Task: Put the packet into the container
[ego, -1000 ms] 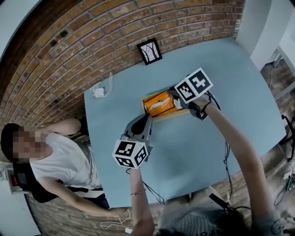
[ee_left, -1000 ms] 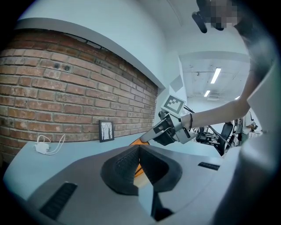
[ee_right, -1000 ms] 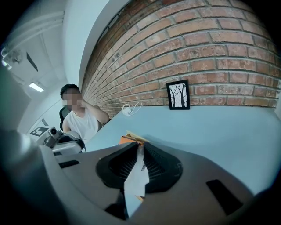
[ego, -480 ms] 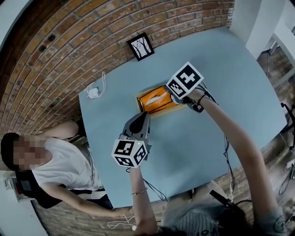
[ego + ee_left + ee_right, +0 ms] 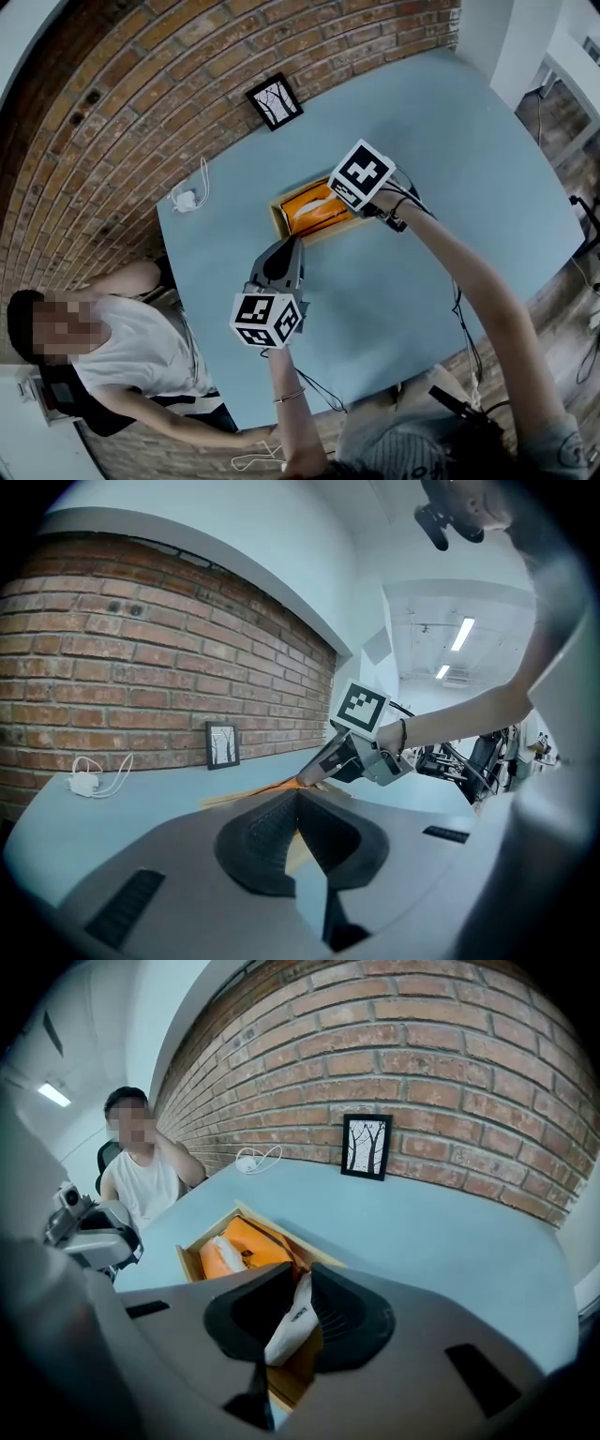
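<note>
An orange packet (image 5: 309,206) lies inside the shallow wooden container (image 5: 277,212) in the middle of the blue table. My right gripper (image 5: 339,193) reaches down over the container's right end. In the right gripper view it (image 5: 302,1274) is shut on the packet's white end (image 5: 289,1324), and the orange body (image 5: 246,1244) rests within the container's rim (image 5: 286,1232). My left gripper (image 5: 291,246) hovers just in front of the container, pointing at it, jaws shut and holding nothing. From the left gripper view (image 5: 298,797) the right gripper (image 5: 314,778) dips into the container (image 5: 234,797).
A small framed picture (image 5: 275,101) leans on the brick wall behind the container. A white charger with its cable (image 5: 187,199) lies at the table's back left. A person (image 5: 122,347) sits by the table's left side. Cables hang off the near edge.
My right gripper has shifted left, further over the container, still gripping the packet. The left gripper has hardly moved.
</note>
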Motion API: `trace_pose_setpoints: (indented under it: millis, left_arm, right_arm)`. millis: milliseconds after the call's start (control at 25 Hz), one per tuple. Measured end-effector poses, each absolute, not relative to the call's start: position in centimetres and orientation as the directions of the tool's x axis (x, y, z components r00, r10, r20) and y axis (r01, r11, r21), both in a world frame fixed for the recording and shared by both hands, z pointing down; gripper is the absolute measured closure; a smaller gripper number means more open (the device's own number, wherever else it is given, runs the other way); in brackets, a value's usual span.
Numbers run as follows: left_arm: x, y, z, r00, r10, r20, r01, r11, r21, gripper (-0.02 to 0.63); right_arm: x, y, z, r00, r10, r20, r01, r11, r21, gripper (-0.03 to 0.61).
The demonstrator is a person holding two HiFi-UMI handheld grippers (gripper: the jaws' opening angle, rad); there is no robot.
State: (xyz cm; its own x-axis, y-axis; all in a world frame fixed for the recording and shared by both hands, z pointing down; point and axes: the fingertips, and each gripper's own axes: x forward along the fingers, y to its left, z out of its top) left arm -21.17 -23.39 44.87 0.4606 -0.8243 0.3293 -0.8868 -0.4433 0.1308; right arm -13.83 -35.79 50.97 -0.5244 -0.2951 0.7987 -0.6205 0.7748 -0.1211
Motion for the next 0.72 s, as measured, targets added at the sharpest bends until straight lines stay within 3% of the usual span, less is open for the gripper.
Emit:
trace_pose_setpoints:
  millis: [520, 720]
  left_arm:
    - [-20.4, -23.4, 45.1, 0.461, -0.821, 0.336, -0.887, -0.44, 0.14, 0.606]
    - [-20.3, -23.4, 45.0, 0.461, -0.82, 0.338, -0.887, -0.44, 0.142, 0.606]
  right_arm:
    - [-13.4, -35.9, 52.0, -0.509, -0.298, 0.807, -0.595, 0.8, -0.08, 0.52]
    - [-13.3, -36.0, 51.1, -0.564, -0.333, 0.756, -0.583, 0.808, -0.08, 0.474]
